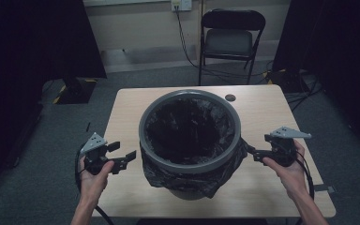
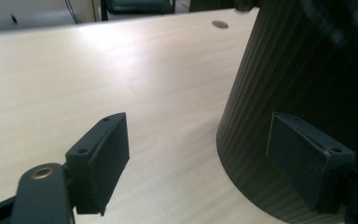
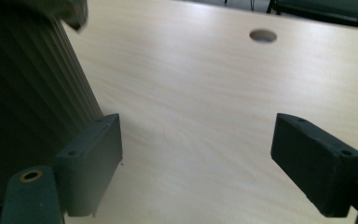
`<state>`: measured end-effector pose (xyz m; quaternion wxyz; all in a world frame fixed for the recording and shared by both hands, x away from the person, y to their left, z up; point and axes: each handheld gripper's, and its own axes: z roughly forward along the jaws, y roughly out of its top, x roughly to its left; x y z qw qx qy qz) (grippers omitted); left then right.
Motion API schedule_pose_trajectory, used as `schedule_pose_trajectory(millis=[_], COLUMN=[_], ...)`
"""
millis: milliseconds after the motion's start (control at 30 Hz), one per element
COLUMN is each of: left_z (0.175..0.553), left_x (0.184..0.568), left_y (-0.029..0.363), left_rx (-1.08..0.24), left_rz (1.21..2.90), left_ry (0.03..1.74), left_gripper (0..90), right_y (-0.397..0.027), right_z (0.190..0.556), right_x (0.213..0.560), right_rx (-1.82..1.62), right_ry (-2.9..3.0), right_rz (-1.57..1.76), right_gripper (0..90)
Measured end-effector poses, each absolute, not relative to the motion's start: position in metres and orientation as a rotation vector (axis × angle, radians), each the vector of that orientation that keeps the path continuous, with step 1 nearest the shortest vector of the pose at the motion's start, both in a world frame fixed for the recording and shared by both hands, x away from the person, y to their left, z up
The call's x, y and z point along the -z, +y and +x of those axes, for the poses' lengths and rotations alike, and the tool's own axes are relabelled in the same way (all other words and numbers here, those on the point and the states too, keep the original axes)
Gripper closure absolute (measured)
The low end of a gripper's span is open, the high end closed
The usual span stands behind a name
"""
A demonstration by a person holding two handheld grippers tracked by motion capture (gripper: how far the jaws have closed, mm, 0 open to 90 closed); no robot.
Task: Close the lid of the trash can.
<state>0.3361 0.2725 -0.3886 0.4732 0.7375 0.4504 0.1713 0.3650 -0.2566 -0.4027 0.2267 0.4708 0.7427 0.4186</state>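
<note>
Black-fingered left gripper (image 1: 127, 157) at the near left, off the edge of the pale wooden worktop (image 1: 272, 110), fingers (image 2: 100, 161) released and wide apart, nothing between them but bare wood and the ribbed wall of the bin. Matching right gripper (image 1: 255, 154) at the near right, over the worktop, fingers (image 3: 91, 163) likewise spread and empty, one of them just beside the bin wall, whether touching it cannot tell. Between the two, in the middle of the worktop, a round dark grey ribbed plastic bin (image 1: 190, 129), upright, wide grey rim on top. Inside, a crumpled black plastic bin liner (image 1: 187, 126), its edge spilling out under the rim and hanging down the near side. Beyond the bin, a small round cable hole (image 1: 230, 97) near the far edge of the worktop. Farther back on the grey carpet, a black folding chair (image 1: 232, 35) against the wall.
</note>
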Motion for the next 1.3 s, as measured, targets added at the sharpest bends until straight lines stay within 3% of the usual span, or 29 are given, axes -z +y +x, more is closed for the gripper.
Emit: schedule_pose_trajectory(millis=[667, 1067, 1300], left_z=[0.342, 0.35, 0.347], left_x=[0.474, 0.491, 0.501], left_y=[0.262, 0.256, 0.245], left_rx=[-0.32, -0.383, -0.494], left_rz=[2.017, 2.085, 2.081], left_ry=[1.217, 1.228, 1.188], left_gripper=[19.7, 18.4, 8.1], right_y=[-0.276, -0.268, -0.267], right_z=[0.362, 0.363, 0.362], right_x=[0.484, 0.497, 0.5], right_rx=[-0.986, -0.894, -0.914], right_ry=[2.148, 2.135, 2.107], right_rz=[1.455, 1.388, 1.386], right_gripper=[15.6, 14.2, 13.1])
